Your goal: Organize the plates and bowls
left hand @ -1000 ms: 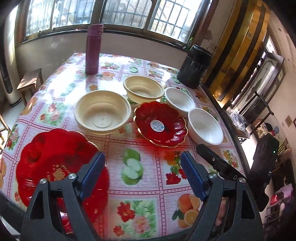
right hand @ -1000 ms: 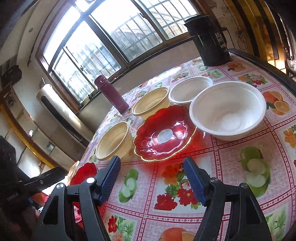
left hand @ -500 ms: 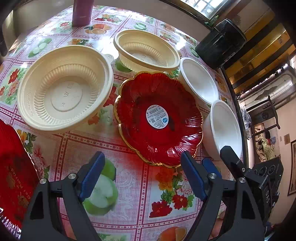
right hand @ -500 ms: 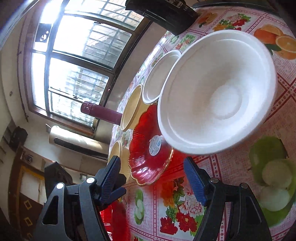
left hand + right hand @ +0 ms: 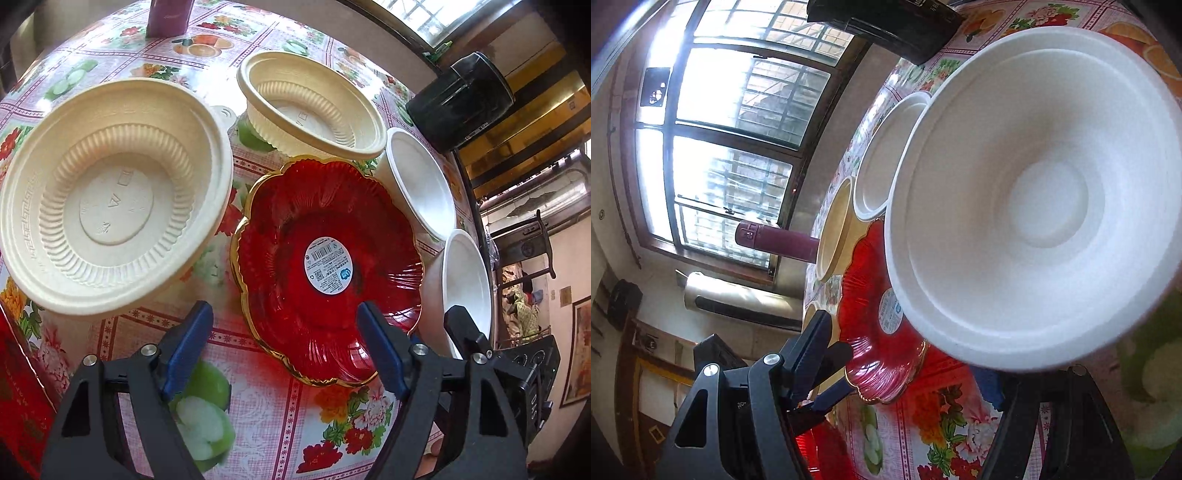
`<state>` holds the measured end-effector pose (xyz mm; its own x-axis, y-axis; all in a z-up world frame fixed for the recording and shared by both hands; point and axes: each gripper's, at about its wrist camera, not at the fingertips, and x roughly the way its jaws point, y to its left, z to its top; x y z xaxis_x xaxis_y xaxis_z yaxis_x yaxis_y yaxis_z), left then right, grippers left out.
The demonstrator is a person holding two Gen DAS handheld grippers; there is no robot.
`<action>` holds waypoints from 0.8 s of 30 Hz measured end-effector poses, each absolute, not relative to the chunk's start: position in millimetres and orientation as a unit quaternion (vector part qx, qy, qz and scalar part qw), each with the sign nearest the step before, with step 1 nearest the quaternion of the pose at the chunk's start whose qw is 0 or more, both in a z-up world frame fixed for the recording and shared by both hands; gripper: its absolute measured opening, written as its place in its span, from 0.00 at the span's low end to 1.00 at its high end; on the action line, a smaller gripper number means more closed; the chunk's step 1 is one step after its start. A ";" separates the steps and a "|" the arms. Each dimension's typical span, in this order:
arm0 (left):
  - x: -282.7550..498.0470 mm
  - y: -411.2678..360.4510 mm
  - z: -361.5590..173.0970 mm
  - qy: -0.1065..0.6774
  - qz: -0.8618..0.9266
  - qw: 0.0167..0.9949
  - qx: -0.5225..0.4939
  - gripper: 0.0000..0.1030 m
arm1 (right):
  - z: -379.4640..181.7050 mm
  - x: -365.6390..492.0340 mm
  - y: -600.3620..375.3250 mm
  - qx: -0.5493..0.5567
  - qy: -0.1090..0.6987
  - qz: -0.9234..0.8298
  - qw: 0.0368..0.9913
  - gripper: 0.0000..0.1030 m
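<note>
red plate (image 5: pixel 328 254) between closing left hand-held gripper (image 5: pixel 284 347)

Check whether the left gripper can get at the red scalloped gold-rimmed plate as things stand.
Probably yes. The left gripper, jaws closing with nothing gripped, sits at the red scalloped gold-rimmed plate's near rim, which lies uncovered on the floral tablecloth.

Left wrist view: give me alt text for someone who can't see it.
The left gripper, jaws closing with nothing pressed between them, straddles the near rim of a red gold-edged plate on a floral tablecloth. Two cream bowls sit left and behind, two white bowls right.
</note>
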<state>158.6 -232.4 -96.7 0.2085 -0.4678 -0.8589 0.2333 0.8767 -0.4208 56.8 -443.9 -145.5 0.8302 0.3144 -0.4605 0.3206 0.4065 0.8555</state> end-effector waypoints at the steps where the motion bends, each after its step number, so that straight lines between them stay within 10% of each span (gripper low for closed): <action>1: 160.2 -233.1 -98.4 0.589 -0.229 0.768 -0.104 0.65 | -145.9 57.6 -443.7 0.543 0.292 -0.004 0.787 0.70; 7: 164.2 -233.3 -101.6 0.591 -0.237 0.762 -0.116 0.41 | -149.6 60.9 -444.0 0.544 0.297 -0.011 0.785 0.59; 14: 164.8 -223.5 -105.5 0.592 -0.232 0.763 -0.117 0.16 | -162.1 61.7 -444.2 0.535 0.323 -0.031 0.780 0.24; 24: 159.7 -220.8 -106.5 0.592 -0.227 0.766 -0.109 0.08 | -162.7 59.5 -440.1 0.516 0.333 -0.041 0.788 0.10</action>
